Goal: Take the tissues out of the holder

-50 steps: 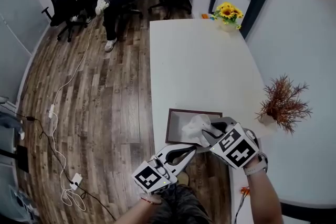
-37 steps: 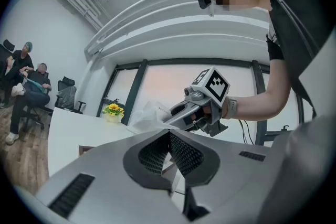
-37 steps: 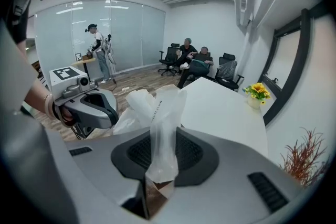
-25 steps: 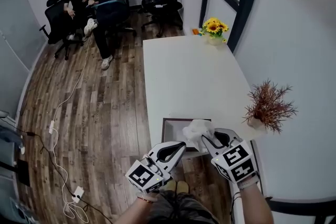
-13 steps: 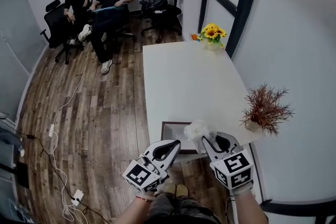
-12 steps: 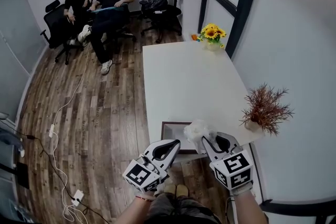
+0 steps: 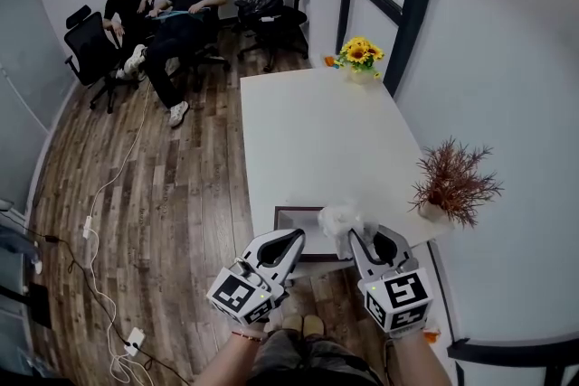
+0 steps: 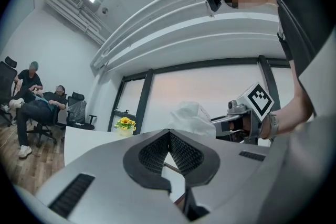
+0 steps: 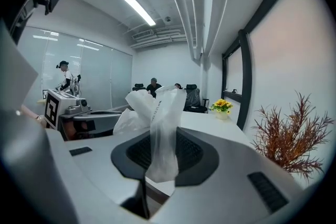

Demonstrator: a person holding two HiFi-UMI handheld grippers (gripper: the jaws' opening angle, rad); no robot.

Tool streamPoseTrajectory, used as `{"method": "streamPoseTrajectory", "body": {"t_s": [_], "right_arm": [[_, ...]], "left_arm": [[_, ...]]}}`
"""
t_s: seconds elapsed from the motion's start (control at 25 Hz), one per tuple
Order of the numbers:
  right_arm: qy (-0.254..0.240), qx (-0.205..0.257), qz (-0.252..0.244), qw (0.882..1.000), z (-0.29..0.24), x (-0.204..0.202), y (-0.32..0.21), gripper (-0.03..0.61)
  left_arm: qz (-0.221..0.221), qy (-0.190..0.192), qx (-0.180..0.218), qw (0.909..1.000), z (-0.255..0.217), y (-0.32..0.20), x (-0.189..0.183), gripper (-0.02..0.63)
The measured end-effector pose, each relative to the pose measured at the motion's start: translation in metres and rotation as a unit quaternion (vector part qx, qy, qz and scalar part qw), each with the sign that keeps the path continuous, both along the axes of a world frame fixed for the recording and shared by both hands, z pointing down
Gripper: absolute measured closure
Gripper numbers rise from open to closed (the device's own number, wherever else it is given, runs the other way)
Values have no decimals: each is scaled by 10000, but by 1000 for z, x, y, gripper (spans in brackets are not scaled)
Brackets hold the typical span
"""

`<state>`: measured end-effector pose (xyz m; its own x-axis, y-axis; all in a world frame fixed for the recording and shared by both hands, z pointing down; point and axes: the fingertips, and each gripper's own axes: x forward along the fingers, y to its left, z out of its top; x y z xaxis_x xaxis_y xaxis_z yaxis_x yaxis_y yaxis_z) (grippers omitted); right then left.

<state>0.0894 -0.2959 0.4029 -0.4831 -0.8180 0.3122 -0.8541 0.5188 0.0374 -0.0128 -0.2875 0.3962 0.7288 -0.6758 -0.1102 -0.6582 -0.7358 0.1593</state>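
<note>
A white crumpled tissue bundle in thin translucent wrap hangs above the dark-rimmed flat holder at the near edge of the white table. My right gripper is shut on the bundle. In the right gripper view the tissue stands up between the pads, pinched by my right gripper. My left gripper hovers beside the holder's left part, shut and holding nothing. In the left gripper view its jaws meet, with the tissue and the right gripper beyond them.
A pot of sunflowers stands at the table's far end. A reddish dried plant in a white pot sits at the right edge. Two people sit on office chairs at the far left. Cables lie on the wood floor.
The right gripper has drawn the tissue bundle up and back toward the table's near edge, over the holder. The left gripper has stayed shut beside it. The head view has tilted.
</note>
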Motion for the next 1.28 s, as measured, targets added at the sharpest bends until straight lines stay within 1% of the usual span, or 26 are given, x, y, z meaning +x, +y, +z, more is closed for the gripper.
{"method": "streamPoseTrajectory", "body": {"t_s": [0.24, 0.52, 0.8, 0.96, 1.08, 1.28], "right_arm": [[-181, 53, 79, 9998, -9, 4, 1, 495], [-400, 283, 174, 9986, -23, 8, 4, 495], [-685, 371, 245, 9967, -34, 7, 6, 495], [-664, 529, 230, 9961, -37, 8, 7, 495], [-773, 513, 268, 9953, -45, 6, 9, 495], [-801, 576, 219, 9949, -45, 7, 12, 495]], "left_arm": [[-47, 11, -32, 10000, -3, 0, 1, 606], [-198, 51, 131, 9997, -18, 1, -2, 606], [-422, 16, 184, 9989, -26, -2, -9, 606], [-526, 15, 160, 9985, -30, -2, -12, 606], [-550, 34, 195, 9983, -34, -1, -13, 606], [-614, 54, 181, 9979, -38, -1, -14, 606]]}}
